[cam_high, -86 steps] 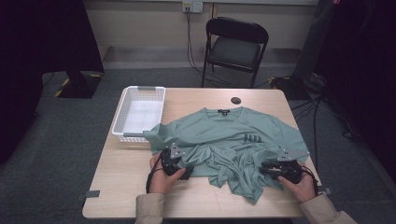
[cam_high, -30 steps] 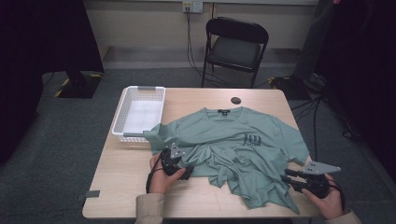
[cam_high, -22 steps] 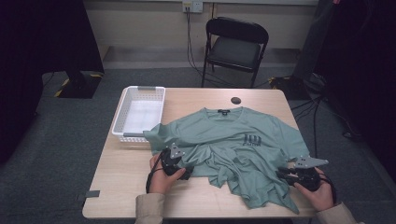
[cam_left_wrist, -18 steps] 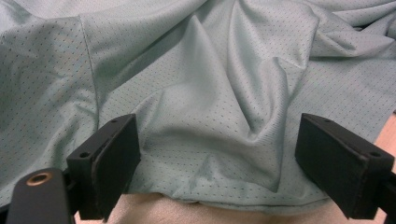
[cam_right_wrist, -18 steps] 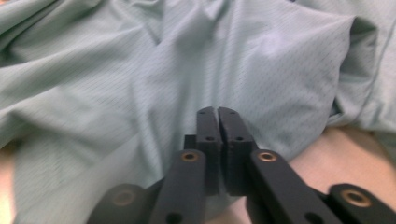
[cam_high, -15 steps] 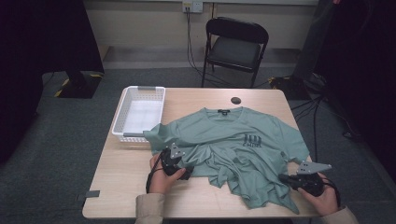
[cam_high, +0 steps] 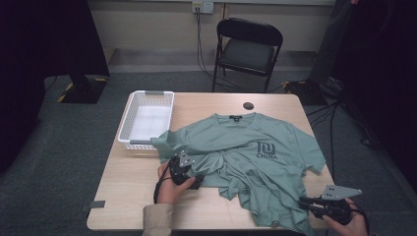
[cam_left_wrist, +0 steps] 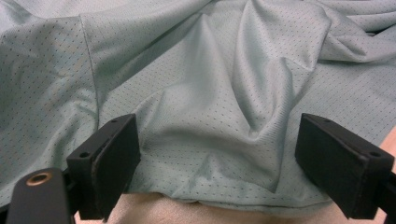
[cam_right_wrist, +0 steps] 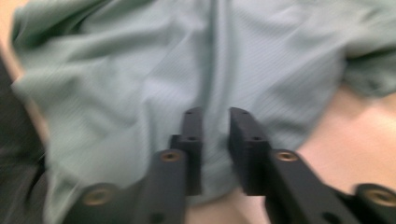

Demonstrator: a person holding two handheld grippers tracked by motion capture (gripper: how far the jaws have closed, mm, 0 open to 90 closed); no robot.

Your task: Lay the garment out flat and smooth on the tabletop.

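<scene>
High view: green T-shirt (cam_high: 255, 157) lies front up on the wooden table (cam_high: 123, 196), collar toward the far edge, dark "CHINA" print on the chest; near hem crumpled and bunched, its lowest corner reaching the table's near edge; white basket (cam_high: 145, 118) sits at the far left of the table, one sleeve of the shirt just touching its near rim; small dark round thing (cam_high: 248, 105) rests near the far edge, apart from the shirt; black folding chair (cam_high: 248, 51) stands beyond the table.

Left gripper (cam_high: 189, 173) sits at the shirt's left hem, held in the person's left hand (cam_high: 172, 184); left gripper view: jaws spread wide, a fold of dotted green cloth lying between them, pads not pressing on it (hem edge and bare table just below).

Right gripper (cam_high: 309, 205) is at the near right corner of the table, at the shirt's lower hem; right gripper view is blurred; jaws stand close together with a narrow gap, having just been opening a little; green cloth lies between and under them; cannot tell whether the pads pinch it.
</scene>
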